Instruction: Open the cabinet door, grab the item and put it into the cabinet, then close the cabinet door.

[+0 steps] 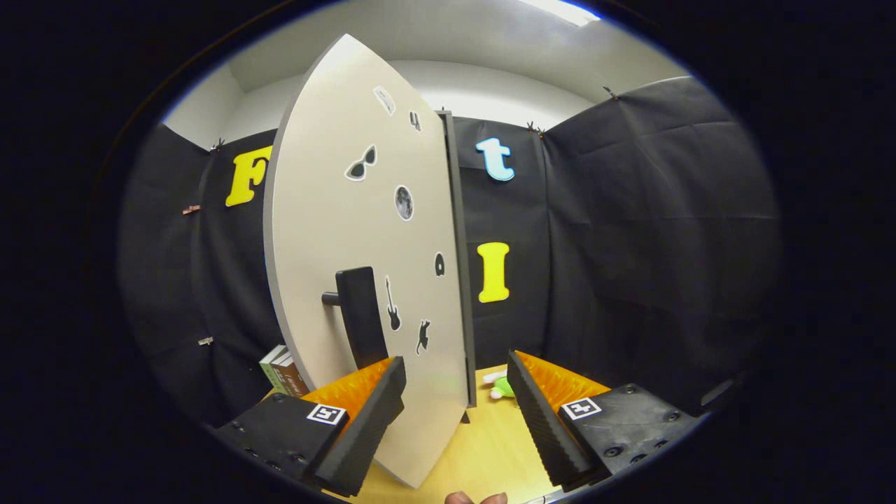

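The grey cabinet door (336,231), dotted with small stickers, stands swung out toward me, its dark free edge (460,280) pointing my way. A black bar handle (360,315) sticks out of its face, and the handle's lower end is hidden behind my left finger (371,420). My gripper (455,395) is open, with the door's lower corner in the gap between the fingers and the right finger (542,420) clear of the panel. A small green and white plush toy (500,387) lies on the wooden table (490,448), just beyond the right fingertip.
Some books (283,371) stand behind the door to its left. Black cloth walls close the booth all round. A person's fingertips (476,498) show at the near table edge below the gripper.
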Available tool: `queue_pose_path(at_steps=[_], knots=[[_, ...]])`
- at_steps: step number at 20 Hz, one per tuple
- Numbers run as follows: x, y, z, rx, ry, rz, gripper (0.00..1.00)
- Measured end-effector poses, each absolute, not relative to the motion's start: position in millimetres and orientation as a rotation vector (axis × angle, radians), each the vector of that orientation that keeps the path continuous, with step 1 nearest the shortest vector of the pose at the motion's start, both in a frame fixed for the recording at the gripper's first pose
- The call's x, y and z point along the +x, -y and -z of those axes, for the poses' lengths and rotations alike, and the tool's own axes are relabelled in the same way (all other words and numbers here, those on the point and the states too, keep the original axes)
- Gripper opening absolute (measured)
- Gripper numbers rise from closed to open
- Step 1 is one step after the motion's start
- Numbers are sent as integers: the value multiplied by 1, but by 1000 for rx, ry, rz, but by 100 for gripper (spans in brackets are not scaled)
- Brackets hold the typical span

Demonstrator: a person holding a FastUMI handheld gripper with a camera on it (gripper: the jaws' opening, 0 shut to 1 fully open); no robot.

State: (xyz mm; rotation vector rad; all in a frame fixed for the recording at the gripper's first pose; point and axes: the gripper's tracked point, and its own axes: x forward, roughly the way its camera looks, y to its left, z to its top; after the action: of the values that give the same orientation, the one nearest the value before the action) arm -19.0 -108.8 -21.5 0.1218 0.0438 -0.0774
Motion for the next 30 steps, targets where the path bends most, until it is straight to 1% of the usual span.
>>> queue_pose_path(at_steps=[6,12,30], knots=[[19,45,22,130,-53,-24,96],[36,13,19,135,-43,-67,96],[32,15,12,155,-29,-73,98]])
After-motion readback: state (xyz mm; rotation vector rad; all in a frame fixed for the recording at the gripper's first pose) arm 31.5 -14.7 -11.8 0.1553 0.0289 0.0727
